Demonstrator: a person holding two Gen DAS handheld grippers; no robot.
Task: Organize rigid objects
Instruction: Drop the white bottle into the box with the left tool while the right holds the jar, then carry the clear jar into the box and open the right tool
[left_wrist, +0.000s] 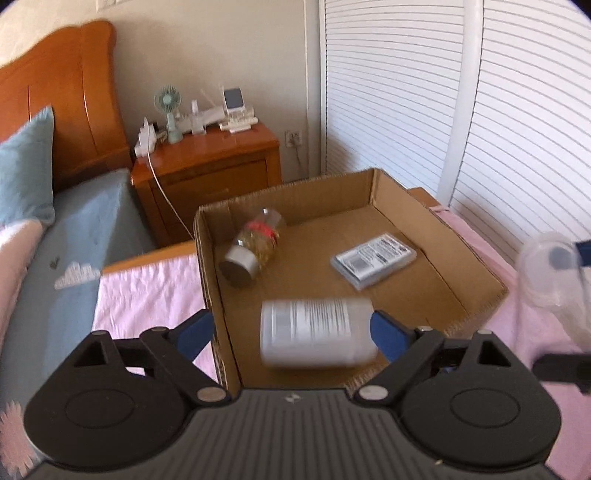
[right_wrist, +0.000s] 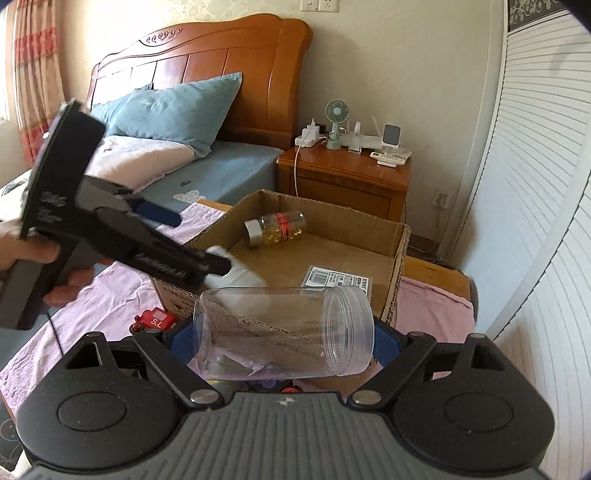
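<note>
Bedside, an open brown cardboard box (left_wrist: 439, 236) waits. Just before it the right gripper (right_wrist: 282, 341) clamps a clear, light, slippery plastic jar (right_wrist: 284, 332) sideways across its middle; the left gripper (left_wrist: 291, 332) gapes above a white labelled bottle (left_wrist: 317, 332) inside the box.

Between the left gripper (left_wrist: 291, 332)'s fingers the white bottle (left_wrist: 314, 332) is motion-blurred, its label unreadable. Below the right gripper (right_wrist: 284, 339)'s clear jar (right_wrist: 284, 332), small objects are mostly hidden.
</note>
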